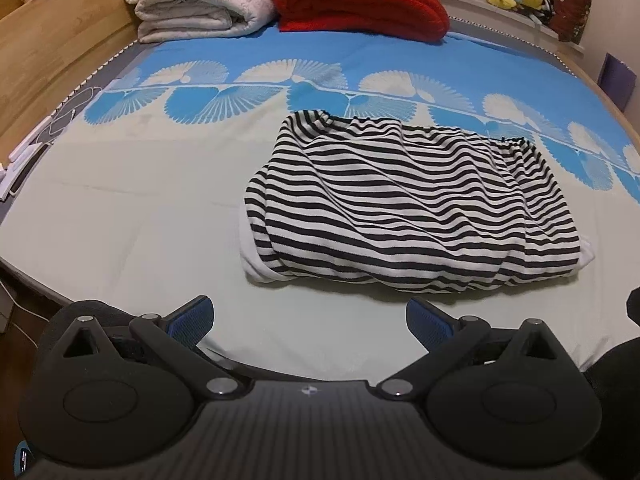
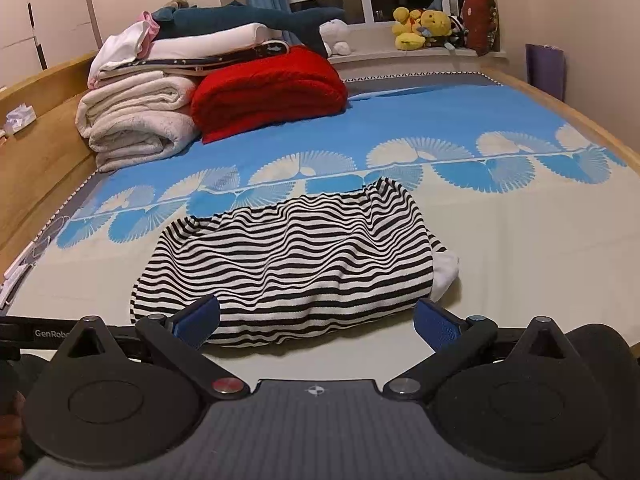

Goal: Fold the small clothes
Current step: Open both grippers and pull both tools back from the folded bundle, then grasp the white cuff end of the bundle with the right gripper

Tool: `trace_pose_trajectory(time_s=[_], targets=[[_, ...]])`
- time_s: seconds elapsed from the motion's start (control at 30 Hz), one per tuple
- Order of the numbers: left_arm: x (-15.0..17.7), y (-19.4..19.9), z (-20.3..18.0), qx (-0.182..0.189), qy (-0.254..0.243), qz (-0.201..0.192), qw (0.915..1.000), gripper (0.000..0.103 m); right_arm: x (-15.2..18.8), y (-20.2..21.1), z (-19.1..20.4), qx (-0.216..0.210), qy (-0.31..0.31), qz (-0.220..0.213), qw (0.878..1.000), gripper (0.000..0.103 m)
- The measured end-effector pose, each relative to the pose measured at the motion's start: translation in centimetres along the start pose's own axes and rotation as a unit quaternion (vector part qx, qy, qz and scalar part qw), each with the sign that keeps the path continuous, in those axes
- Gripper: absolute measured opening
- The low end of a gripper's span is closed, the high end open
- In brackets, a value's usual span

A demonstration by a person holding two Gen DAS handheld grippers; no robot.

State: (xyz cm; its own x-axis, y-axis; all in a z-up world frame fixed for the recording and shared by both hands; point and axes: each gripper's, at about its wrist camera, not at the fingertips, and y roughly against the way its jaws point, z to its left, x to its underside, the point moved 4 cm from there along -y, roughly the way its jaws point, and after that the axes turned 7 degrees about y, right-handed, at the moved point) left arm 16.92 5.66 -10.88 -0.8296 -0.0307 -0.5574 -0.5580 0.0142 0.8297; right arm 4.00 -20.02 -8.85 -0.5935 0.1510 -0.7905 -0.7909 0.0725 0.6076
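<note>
Blue-and-cream bedsheet (image 2: 520, 240) covers the bed, with the striped top (image 2: 288, 256) lying loosely folded mid-bed, near both tools and touching neither. Left gripper (image 1: 310, 322) and right gripper (image 2: 316, 320) stand wide open, empty. I judge a tidy next fold needs smoothing wrinkles first; no containers appear.

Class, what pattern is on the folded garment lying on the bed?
Black and white stripes on the folded garment, clearest in the left wrist view.
</note>
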Motion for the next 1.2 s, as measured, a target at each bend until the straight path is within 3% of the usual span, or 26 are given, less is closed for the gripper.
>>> trace_pose_trajectory(time_s=[0.57, 0.67, 0.73, 0.87, 1.03, 1.1, 1.2], targets=[[-1.2, -6.2, 1.0, -0.025, -0.008, 0.014, 0.9996, 0.102, 0.2, -5.7, -0.9, 0.025, -0.023, 0.043, 0.998, 0.102], [-1.3, -7.9, 1.7, -0.024, -0.005, 0.008, 0.9997, 0.103, 0.5, -7.3, -2.3, 0.028, -0.058, 0.045, 0.997, 0.102], [-1.3, -9.0, 2.4, -0.025, 0.003, 0.004, 0.9997, 0.103, 0.8, -8.7, -4.1, 0.025, -0.113, 0.055, 0.992, 0.102], [-1.8, -11.0, 4.1, -0.035, 0.038, 0.007, 0.9987, 0.103, 1.6, -11.5, -8.3, 0.026, -0.246, 0.068, 0.967, 0.101], [-2.7, -12.2, 6.5, -0.053, 0.083, 0.008, 0.9951, 0.103, 2.7, -15.6, -13.4, 0.027, -0.393, 0.089, 0.915, 0.101], [-3.2, -12.9, 7.6, -0.064, 0.097, 0.013, 0.9931, 0.103, 3.0, -17.0, -14.7, 0.034, -0.433, 0.09, 0.896, 0.101], [-3.6, -13.9, 9.4, -0.088, 0.125, 0.023, 0.988, 0.103, 3.3, -19.3, -16.0, 0.047, -0.463, 0.092, 0.88, 0.101]])
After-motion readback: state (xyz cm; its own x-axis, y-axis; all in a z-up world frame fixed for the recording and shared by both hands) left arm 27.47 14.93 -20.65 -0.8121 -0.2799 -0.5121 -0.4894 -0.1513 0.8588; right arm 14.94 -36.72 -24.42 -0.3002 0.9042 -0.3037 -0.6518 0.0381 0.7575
